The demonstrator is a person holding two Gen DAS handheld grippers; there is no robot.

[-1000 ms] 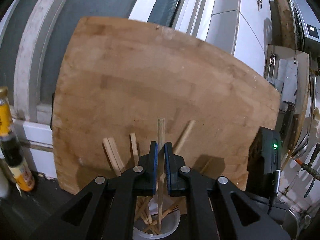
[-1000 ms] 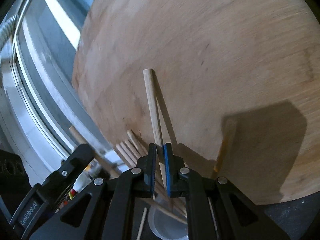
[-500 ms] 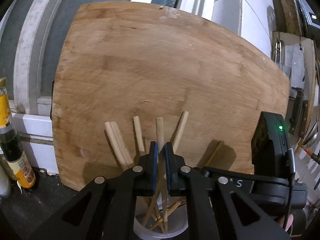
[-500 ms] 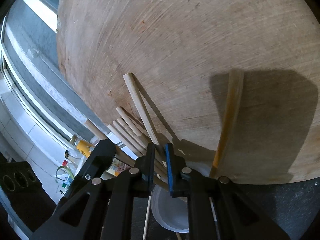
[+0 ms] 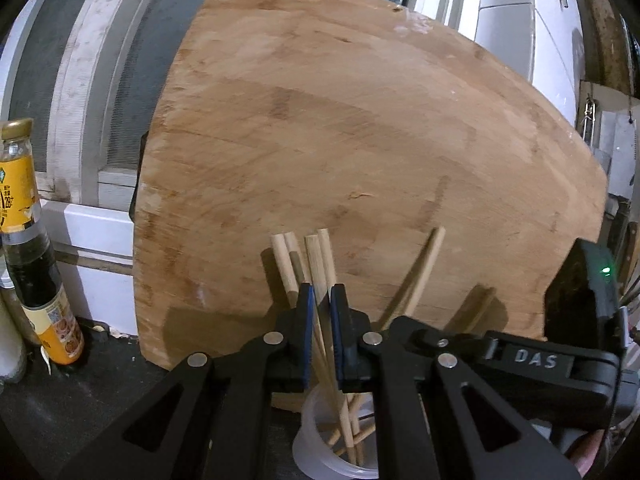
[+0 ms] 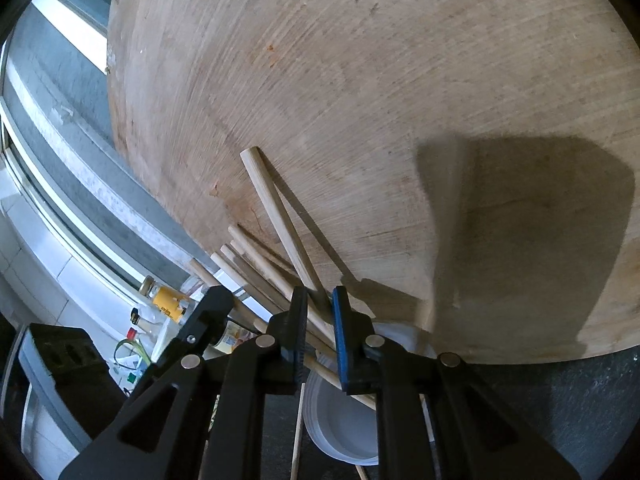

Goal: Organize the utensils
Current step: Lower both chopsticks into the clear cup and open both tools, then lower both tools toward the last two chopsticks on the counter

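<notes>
Item 1 — white plastic cup [image 5: 320, 436]: stands on the dark counter [image 5: 100, 396] just in front of the big wooden cutting board [image 5: 360, 160], which leans against the window frame behind. This cup is the landmark for all that follows.

Item 2 — wooden chopsticks [image 5: 288, 264]: several already stand in the cup, tops fanned back against the board; 1 more leans off to the cup's right.

Item 3 — left claw [image 5: 320, 332]: directly above the cup, clamped narrow on 1 chopstick [image 5: 316, 264] whose lower end reaches into the cup among the others.

Item 4 — right claw [image 6: 318, 332]: above and beside the cup, jaws nearly closed around its own chopstick [image 6: 276, 216]; whether the pads actually press on it I cannot tell. The stick slants up toward the board, its lower end heading for the cup's rim [image 6: 344, 412].

Item 5 — sauce bottle [image 5: 24, 240]: well left of the cup, out of the way.

Risks, as I judge them:
- The cup looks light and top-heavy; a sideways nudge from either claw, or a stick pushed in at a slant, could tip it and spill the lot.
- Both claws crowd the same opening — they could knock together.
- A stick let go too high may bounce off the rim onto the counter.
- A stick levering against the board could drag its neighbours out.
</notes>
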